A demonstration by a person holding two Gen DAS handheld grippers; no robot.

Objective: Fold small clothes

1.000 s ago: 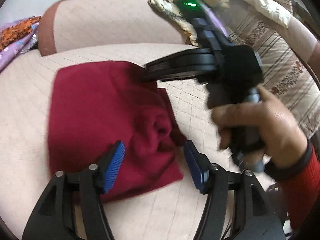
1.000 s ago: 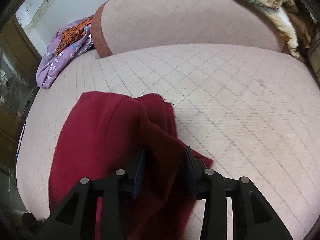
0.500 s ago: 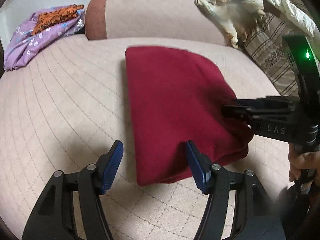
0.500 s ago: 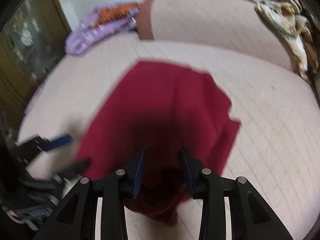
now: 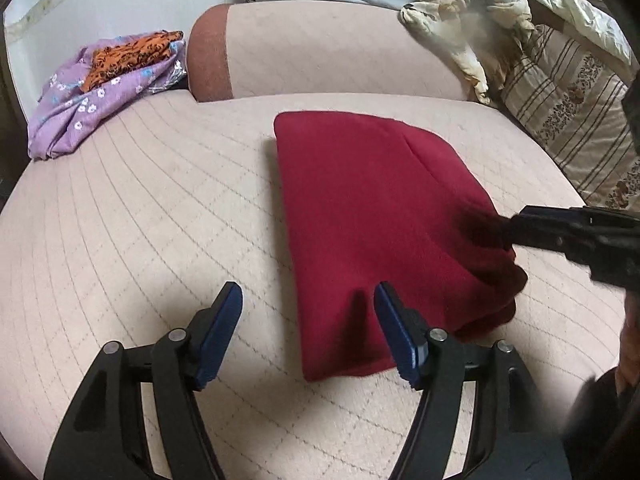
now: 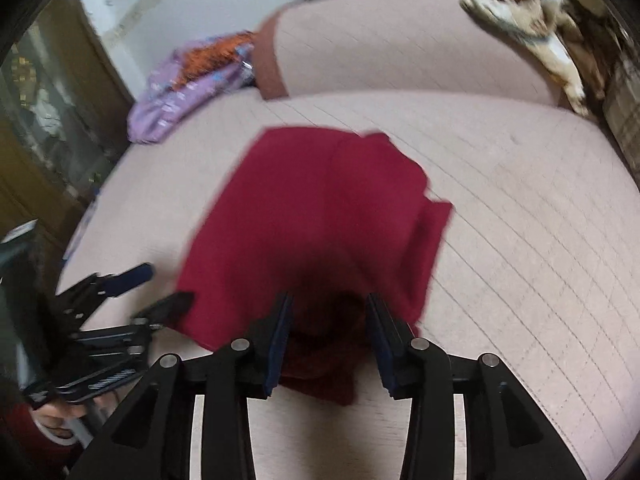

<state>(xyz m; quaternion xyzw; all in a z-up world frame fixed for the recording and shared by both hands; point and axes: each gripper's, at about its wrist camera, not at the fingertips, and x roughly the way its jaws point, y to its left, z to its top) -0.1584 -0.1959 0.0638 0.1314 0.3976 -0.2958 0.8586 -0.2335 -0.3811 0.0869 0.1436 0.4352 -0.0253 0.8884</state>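
A dark red garment (image 5: 368, 220) lies folded on the beige quilted sofa seat (image 5: 160, 220); it also shows in the right wrist view (image 6: 320, 216). My left gripper (image 5: 308, 304) is open at the garment's near left corner, its right finger against the cloth edge. My right gripper (image 6: 328, 312) has its jaws partly closed around the garment's bunched near edge; it reaches in from the right in the left wrist view (image 5: 520, 224). The left gripper shows at the left in the right wrist view (image 6: 148, 288).
A purple floral cloth with an orange piece (image 5: 108, 84) lies at the back left. A cream rumpled cloth (image 5: 468, 24) and a striped cushion (image 5: 572, 108) are at the back right. The sofa backrest (image 5: 320, 48) runs behind. A wooden cabinet (image 6: 40, 120) stands left.
The garment has been folded over from a spread, bunched shape into a narrower rectangle. My left gripper has pulled back to its near corner; my right gripper moved to its right edge.
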